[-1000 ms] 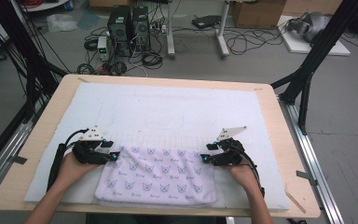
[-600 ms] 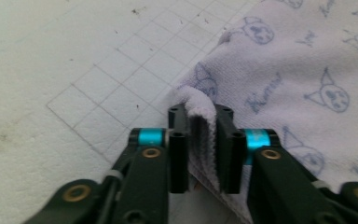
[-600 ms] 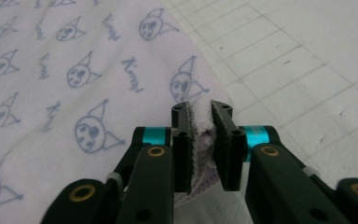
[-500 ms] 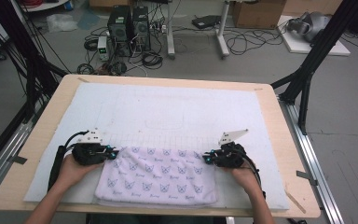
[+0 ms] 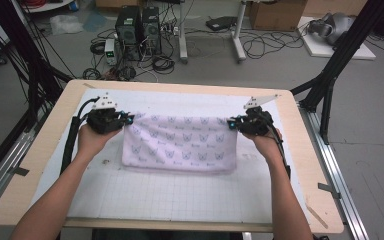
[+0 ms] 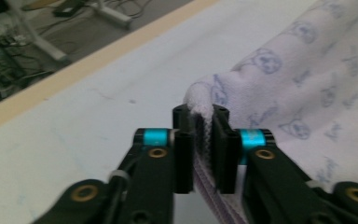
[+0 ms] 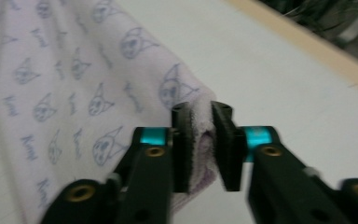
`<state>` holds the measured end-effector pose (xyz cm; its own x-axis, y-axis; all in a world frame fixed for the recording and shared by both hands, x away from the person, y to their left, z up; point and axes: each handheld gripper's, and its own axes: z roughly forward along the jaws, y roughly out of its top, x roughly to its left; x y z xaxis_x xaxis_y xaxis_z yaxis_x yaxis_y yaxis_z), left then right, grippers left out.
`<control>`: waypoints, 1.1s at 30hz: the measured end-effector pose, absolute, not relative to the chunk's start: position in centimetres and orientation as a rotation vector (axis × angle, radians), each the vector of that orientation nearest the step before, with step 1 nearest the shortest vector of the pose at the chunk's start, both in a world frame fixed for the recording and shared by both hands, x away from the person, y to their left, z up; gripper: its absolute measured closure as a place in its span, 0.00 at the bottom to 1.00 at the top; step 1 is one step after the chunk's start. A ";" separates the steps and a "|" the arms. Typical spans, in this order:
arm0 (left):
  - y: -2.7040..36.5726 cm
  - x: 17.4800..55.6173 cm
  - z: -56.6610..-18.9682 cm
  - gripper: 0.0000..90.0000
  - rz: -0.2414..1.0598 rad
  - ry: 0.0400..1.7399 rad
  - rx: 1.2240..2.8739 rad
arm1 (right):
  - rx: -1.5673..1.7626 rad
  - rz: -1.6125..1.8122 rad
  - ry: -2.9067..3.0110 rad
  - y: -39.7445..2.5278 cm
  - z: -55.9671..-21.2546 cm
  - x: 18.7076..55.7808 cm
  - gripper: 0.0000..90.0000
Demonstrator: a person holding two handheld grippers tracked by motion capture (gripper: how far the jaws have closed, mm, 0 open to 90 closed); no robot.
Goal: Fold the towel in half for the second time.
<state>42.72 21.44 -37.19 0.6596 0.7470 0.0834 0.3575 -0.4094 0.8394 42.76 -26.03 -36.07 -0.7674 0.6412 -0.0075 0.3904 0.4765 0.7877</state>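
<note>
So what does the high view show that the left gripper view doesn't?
High view alone: both forearms, the right gripper clamping the towel's far right corner, the whole towel stretched between the grippers, the gridded mat, and computers and cables on the floor beyond. Left gripper view alone: close up, the jaws pinching a bunched towel corner, folded layers between them. Both share the left gripper, the printed towel and the table's wooden edge.

Even, soft indoor light, faint shadows, high view slightly grainy, both gripper views blurred throughout
</note>
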 end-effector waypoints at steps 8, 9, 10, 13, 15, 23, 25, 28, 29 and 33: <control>22.4 42.1 -39.5 0.62 0.467 0.881 2.064 | 0.979 1.172 2.491 -25.4 -39.5 43.0 0.59; 22.3 41.5 -39.7 0.62 0.459 0.864 2.063 | 0.970 1.160 2.504 -25.3 -39.9 42.5 0.60; 22.3 40.9 -39.8 0.62 0.455 0.844 2.079 | 0.962 1.153 2.518 -25.2 -40.3 42.0 0.60; 22.0 38.7 -40.6 0.64 0.423 0.760 2.085 | 0.938 1.167 2.557 -24.9 -41.1 40.4 0.65; 21.8 37.6 -41.3 0.68 0.394 0.716 2.107 | 0.907 1.166 2.579 -24.6 -41.6 39.2 0.66; 22.2 36.1 -44.0 0.69 0.380 0.716 2.177 | 0.871 1.109 2.635 -24.0 -42.9 36.5 0.66; 22.3 36.0 -44.0 0.69 0.385 0.722 2.173 | 0.880 1.116 2.627 -24.3 -43.5 36.0 0.66; 22.5 35.7 -43.7 0.65 0.390 0.738 2.164 | 0.896 1.166 2.601 -24.9 -43.8 35.4 0.65; 22.6 35.5 -43.5 0.64 0.387 0.734 2.155 | 0.888 1.162 2.602 -24.9 -43.6 35.2 0.65; 22.7 34.0 -42.9 0.64 0.371 0.693 2.106 | 0.835 1.166 2.586 -25.1 -43.1 34.4 0.65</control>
<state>34.05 22.75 -42.90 0.8010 0.5985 0.0117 0.3410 -0.4724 0.8127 34.41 -25.06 -43.11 -0.8250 0.5619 0.0601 0.4171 0.5339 0.7355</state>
